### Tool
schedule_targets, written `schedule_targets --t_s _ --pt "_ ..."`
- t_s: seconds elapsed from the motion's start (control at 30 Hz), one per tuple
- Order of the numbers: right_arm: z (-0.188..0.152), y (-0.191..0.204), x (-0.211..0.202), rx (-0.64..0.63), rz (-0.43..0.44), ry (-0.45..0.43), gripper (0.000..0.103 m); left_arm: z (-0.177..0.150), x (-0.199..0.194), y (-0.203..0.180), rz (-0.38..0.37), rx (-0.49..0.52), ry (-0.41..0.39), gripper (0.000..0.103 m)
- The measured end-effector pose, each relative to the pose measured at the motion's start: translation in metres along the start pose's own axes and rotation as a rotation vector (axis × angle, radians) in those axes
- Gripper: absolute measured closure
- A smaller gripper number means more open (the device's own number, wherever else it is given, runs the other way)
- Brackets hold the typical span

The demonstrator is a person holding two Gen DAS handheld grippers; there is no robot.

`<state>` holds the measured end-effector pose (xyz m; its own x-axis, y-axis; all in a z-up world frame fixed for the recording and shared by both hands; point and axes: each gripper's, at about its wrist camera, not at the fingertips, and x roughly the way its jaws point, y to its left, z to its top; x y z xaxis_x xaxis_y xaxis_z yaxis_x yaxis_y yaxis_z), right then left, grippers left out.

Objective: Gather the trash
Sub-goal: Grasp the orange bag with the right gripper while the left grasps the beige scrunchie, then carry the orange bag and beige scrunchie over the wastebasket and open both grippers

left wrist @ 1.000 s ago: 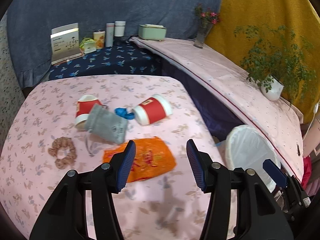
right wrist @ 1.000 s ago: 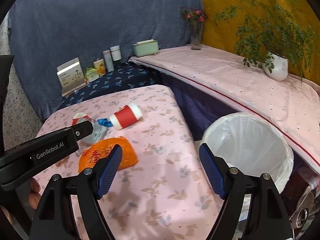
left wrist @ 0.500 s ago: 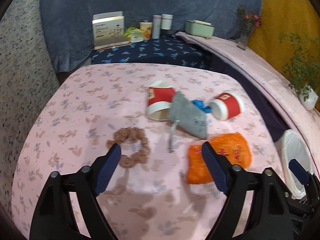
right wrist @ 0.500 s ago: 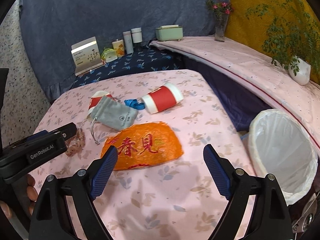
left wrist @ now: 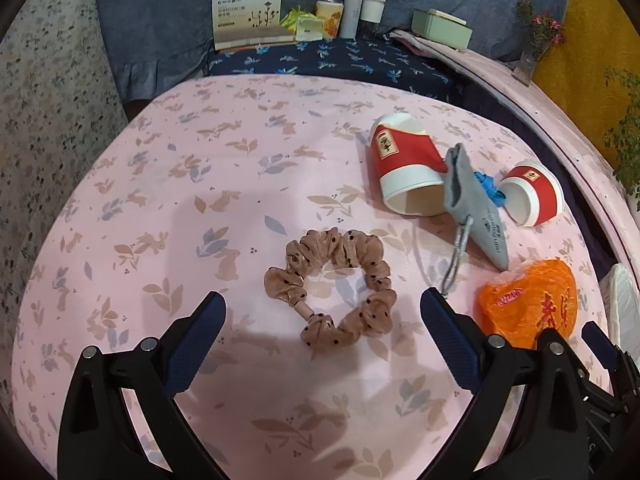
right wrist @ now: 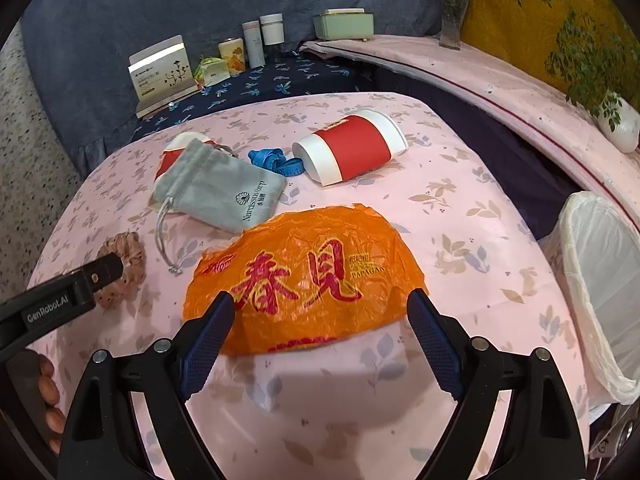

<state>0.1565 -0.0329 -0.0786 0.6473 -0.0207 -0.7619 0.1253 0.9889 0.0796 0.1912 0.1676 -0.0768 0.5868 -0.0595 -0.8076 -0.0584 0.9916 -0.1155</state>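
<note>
The left gripper [left wrist: 322, 312] is spread wide, its jaws having just been opening, and nothing is clamped; the brown dotted scrunchie [left wrist: 332, 286] lies on the pink tablecloth [left wrist: 200, 200] in line with the gap, its near edge level with the fingertips. One second ago this gripper was narrower and framed the orange wrapper; the left wrist view now centres on the scrunchie, and the wrapper [left wrist: 528, 304] sits at the right edge, next to the right finger. The right gripper [right wrist: 318, 308] is also apart, its jaws having widened within the last second but now steady, and empty. Its two fingertips overlap the near edge of the orange wrapper [right wrist: 304, 276], which lies flat on the cloth; whether the pads touch it cannot be told. One second ago this view held the white-lined trash bin between the fingers; the bin [right wrist: 600, 280] now stands at the right edge, beside the table and below its top. Both views show the tabletop larger and nearer than before. The remaining items have not moved on the cloth: the grey drawstring pouch [right wrist: 224, 192] leans on one red paper cup [left wrist: 404, 164], a blue tape [right wrist: 272, 160] lies beside it, and a second red cup [right wrist: 348, 152] lies on its side. The left gripper's finger [right wrist: 60, 300] appears at the left edge of the right wrist view, over the scrunchie.
</note>
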Motion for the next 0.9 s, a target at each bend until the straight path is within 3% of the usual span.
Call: schedule_targets --t_s 0.27,0.47,0.6,0.63,0.73,0.9 --pt "0.008 0.005 0.028 0.034 0.015 0.031 0.013 0.006 0.026 0.001 -0.027 0.0 0.042 0.012" --pt "0.009 0.01 0.035 0.036 0.028 0.037 0.015 0.005 0.027 -0.013 -0.013 0.064 0.023 0.04" --pt "0.008 0.019 0.033 -0.009 0.035 0.032 0.043 0.003 0.023 -0.018 -0.027 0.076 0.024 0.074" --pt "0.008 0.021 0.033 -0.022 0.029 0.032 0.056 0.002 0.022 -0.019 -0.036 0.075 0.027 0.08" --pt "0.008 0.024 0.03 -0.034 0.059 0.043 0.086 0.001 0.018 -0.022 -0.056 0.069 0.032 0.089" --pt "0.009 0.024 0.015 -0.039 0.084 0.032 0.095 -0.003 0.0 -0.033 -0.075 0.077 0.012 0.091"
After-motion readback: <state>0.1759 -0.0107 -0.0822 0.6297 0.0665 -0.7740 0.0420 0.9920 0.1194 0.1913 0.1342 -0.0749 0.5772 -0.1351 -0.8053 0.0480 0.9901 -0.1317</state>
